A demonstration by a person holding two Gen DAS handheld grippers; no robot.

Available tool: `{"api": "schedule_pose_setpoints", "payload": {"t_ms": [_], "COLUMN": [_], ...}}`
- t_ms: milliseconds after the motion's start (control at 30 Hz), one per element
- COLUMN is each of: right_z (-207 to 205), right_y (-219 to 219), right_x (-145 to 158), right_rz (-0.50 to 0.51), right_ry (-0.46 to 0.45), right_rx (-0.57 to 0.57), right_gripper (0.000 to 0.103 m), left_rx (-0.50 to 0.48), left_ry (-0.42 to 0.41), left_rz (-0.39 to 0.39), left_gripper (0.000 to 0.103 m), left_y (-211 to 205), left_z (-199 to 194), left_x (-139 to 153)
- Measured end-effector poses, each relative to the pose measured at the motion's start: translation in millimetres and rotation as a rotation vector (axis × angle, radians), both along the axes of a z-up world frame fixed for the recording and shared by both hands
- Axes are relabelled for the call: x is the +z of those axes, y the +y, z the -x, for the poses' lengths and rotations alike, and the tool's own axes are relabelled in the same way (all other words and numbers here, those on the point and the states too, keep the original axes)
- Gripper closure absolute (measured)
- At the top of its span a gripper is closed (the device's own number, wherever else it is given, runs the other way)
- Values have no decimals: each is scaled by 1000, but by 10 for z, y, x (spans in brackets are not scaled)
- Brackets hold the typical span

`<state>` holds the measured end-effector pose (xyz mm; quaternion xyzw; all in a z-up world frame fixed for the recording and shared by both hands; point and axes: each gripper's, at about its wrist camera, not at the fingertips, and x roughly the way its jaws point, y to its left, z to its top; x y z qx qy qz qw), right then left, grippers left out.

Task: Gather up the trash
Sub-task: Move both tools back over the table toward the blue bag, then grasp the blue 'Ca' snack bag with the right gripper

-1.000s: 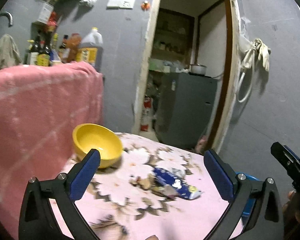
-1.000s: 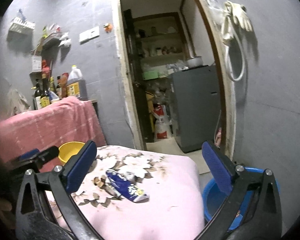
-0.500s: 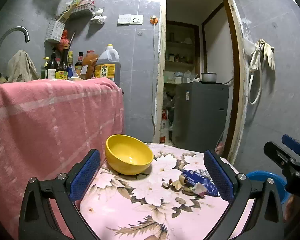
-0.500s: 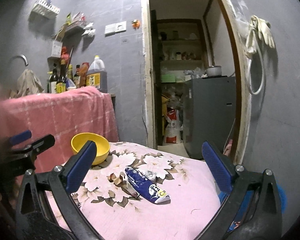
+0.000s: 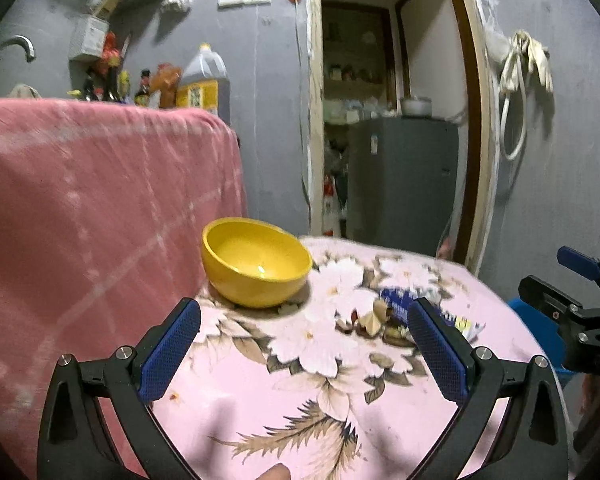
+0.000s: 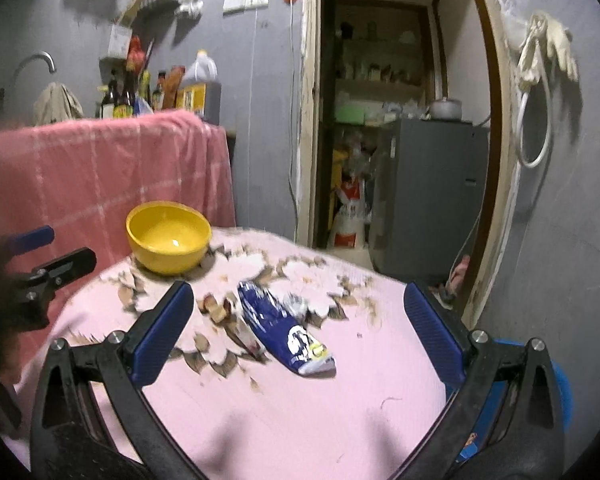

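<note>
- Now both tools hover above a small table covered with a pink flowered cloth.
- Left gripper fills the bottom of its own view; the two blue pads stand far apart, so it is released, and nothing is between them.
- Right gripper is also spread wide at the bottom of its view, holding nothing.
- A blue snack wrapper, crumpled and lying flat, is at the centre of the right view, between the two blue pads in the picture but farther away, on the cloth.
- In the left view the same wrapper is at the right of centre, partly hidden behind the right pad.
- Some brown scraps, perhaps shells, lie just beside the wrapper on its left side; I cannot tell if they touch it.
- A yellow bowl stands upright on the far left part of the table, apart from the wrapper.
- A blue bin shows at the right edge of the left view, beside the table and lower than it.
- A pink checked cloth fills the left side of the frame, with bottles behind it in the upper left.
</note>
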<state>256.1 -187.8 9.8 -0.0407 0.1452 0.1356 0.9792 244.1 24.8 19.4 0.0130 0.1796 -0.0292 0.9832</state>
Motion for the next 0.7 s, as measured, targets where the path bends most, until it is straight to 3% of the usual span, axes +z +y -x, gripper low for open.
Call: {"api": "schedule_pose_setpoints", "payload": {"t_ms": [467, 700], "right_z": [-663, -954], "right_y": [-125, -93], "right_x": [-474, -694], "right_rz": [78, 105], "right_ry": [281, 433], "right_rx": [19, 71], "right_gripper": [0, 1], "left_rx": [-84, -171], "left_ry": [279, 416], "left_rz": [-33, -26], "left_gripper": [3, 26], "left_y": [-222, -361], "left_z": [-535, -797], "left_x": [-397, -576]}}
